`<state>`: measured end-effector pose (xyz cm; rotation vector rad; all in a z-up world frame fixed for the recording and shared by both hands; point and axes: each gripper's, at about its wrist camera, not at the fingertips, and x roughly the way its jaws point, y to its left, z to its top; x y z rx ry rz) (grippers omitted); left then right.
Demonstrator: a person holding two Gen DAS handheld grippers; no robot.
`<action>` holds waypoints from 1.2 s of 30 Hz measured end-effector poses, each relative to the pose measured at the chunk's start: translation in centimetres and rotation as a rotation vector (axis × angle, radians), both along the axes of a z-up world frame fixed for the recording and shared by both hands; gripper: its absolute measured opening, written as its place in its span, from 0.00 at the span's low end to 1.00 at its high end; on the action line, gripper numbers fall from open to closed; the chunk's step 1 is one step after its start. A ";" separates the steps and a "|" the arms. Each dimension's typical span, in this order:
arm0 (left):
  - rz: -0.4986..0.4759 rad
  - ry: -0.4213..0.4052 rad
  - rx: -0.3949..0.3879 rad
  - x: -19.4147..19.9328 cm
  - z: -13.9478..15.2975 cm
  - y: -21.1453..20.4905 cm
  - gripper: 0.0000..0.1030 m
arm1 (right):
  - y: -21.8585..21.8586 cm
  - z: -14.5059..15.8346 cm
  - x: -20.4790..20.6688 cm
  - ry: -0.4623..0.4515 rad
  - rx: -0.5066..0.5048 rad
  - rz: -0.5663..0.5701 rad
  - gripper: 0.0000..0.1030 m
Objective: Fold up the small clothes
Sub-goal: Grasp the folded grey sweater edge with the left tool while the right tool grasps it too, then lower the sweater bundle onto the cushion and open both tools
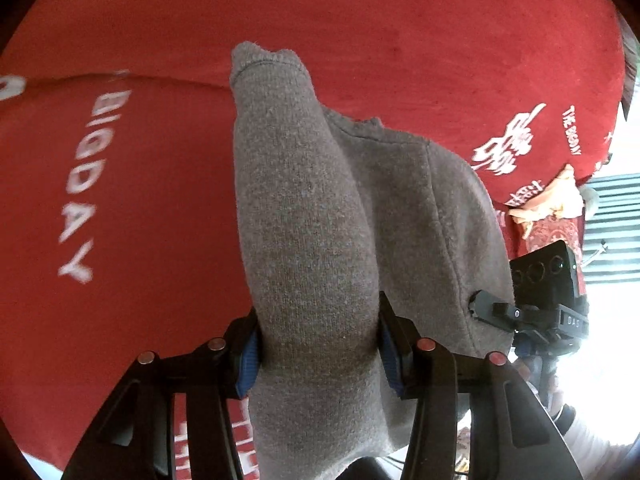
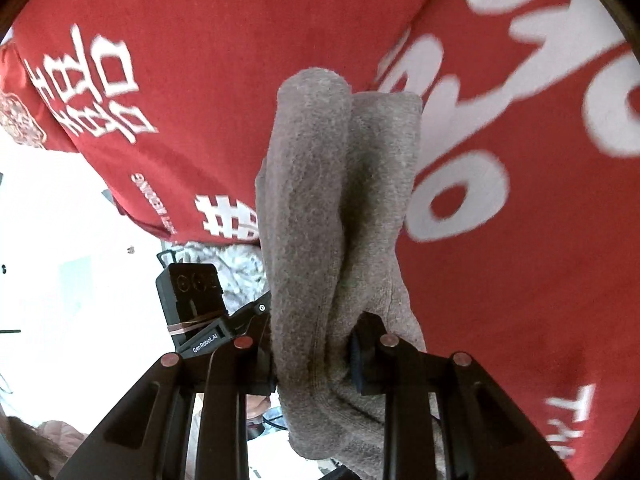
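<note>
A red cloth (image 1: 360,12) printed with white lettering is spreading out ahead of both claws and filling most of each view; whether it is covering a surface or a bed cannot be told, but it is probably serving as the laying-down area for the fold.

Over it, the grey knitted garment (image 1: 320,200) is hanging between the two claws, bunched into thick soft rolls running forward from the pads, its hemmed edge at the far end. It looks like a small sweater or sleeve, though its exact kind is unclear. Holding it at two points is likely keeping the fabric off the cloth so one part can be brought over another.

The left claw (image 1: 318,344) is pinching a fat roll of the knit between its blue pads (image 1: 248,364).

The right claw (image 2: 314,354) is pinching another bunch of the same garment, just beside the left claw, whose body is showing to its left.
</note>
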<state>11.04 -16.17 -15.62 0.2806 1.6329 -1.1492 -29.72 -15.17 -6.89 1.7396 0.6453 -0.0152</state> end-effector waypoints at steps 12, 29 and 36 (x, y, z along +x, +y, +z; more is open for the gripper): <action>0.084 -0.028 0.112 4.6 -5.5 6.9 0.49 | 2.5 -2.1 5.9 0.193 -0.078 0.101 0.30; 0.034 -0.284 0.150 3.6 -2.2 7.8 0.49 | 3.3 -1.1 5.2 0.519 -0.247 0.240 0.10; 0.031 -0.320 0.198 2.3 -4.6 8.2 0.49 | 4.5 -2.3 6.5 0.640 -0.427 0.372 0.10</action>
